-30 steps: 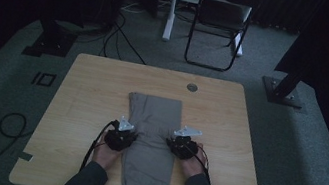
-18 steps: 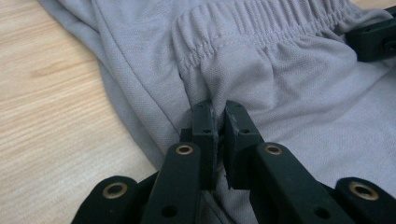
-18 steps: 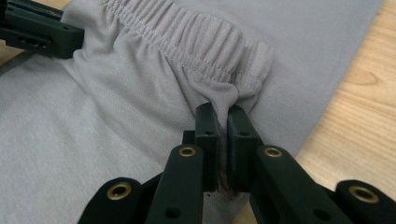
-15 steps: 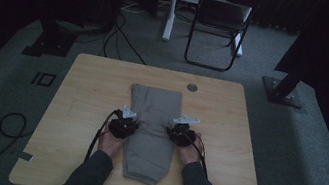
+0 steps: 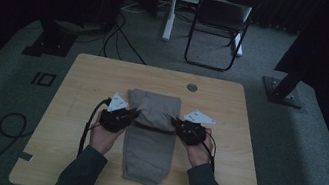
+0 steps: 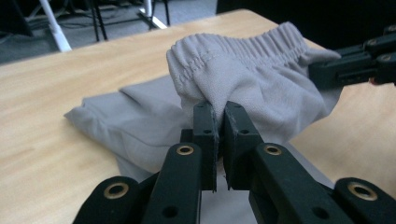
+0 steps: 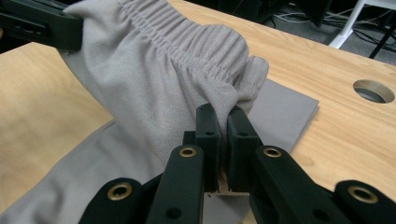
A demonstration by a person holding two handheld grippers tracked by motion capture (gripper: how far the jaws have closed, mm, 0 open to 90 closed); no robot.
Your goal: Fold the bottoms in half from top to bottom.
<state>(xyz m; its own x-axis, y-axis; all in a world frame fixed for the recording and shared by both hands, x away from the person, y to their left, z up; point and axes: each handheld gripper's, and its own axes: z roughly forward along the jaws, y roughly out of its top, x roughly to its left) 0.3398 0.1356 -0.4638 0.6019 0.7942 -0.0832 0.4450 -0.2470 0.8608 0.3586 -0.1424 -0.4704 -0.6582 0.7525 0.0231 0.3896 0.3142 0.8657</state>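
Left gripper (image 5: 134,115): jaws clamped on the waistband corner of the grey sweatpants (image 5: 149,140), left of centre in the high view.
Right gripper (image 5: 173,123): jaws pinched on the opposite waistband corner, right of centre.
Sweatpants: elastic waistband (image 6: 243,49) is held raised between both grippers; the legs lie flat on the wooden table (image 5: 83,84).
Long axis: runs from the bottom of the frame toward the top, square to the line between the grippers.
Nearer hand: neither; both are level with the fold.
Far end: cable hole (image 5: 192,87) lies beyond the garment.

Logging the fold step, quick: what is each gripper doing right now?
Left gripper: closed on the waistband end of the grey trousers.
Right gripper: closed on the same waistband's other corner.
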